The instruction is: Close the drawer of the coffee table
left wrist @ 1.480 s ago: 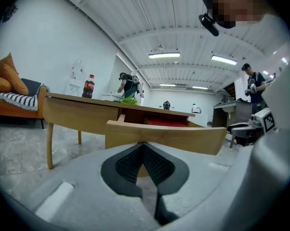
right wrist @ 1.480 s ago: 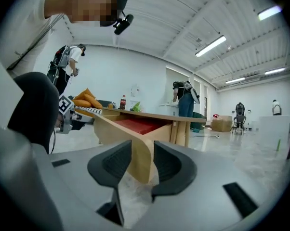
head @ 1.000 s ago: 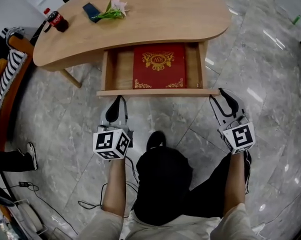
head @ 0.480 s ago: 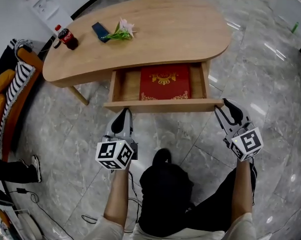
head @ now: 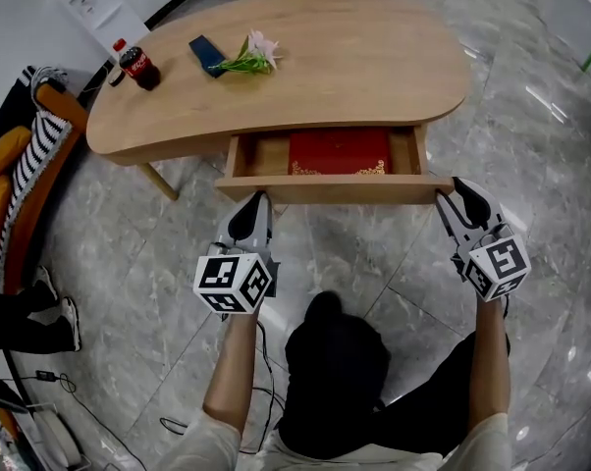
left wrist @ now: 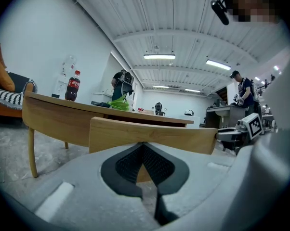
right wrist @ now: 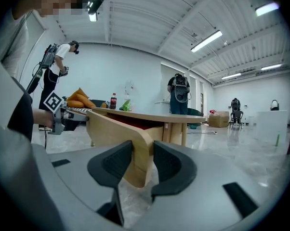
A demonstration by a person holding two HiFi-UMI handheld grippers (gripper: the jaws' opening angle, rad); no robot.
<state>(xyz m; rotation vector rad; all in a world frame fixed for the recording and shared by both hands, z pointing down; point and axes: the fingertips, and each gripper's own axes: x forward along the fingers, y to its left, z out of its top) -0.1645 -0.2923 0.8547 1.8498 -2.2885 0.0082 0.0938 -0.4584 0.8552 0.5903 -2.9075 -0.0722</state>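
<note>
The wooden coffee table (head: pixel 325 57) has its drawer part way out, with a red book (head: pixel 340 152) lying inside. The drawer front (head: pixel 345 188) is a long wooden panel. My left gripper (head: pixel 256 200) is shut, and its tips (left wrist: pixel 144 146) rest against the left part of the drawer front (left wrist: pixel 150 134). My right gripper (head: pixel 456 191) is at the panel's right end. In the right gripper view its jaws (right wrist: pixel 142 149) straddle the rounded end of the drawer front (right wrist: pixel 116 129), with a pad against each face.
On the tabletop stand a cola bottle (head: pixel 138 67), a dark phone (head: pixel 207 55) and a flower sprig (head: pixel 251 57). Orange cushions and a striped cloth (head: pixel 21 155) lie at the left. Another person's leg and shoe (head: pixel 40 317) show at lower left. Cables trail on the marble floor.
The drawer has slid further into the table and less of the red book shows. Both grippers have moved forward with the drawer front.
</note>
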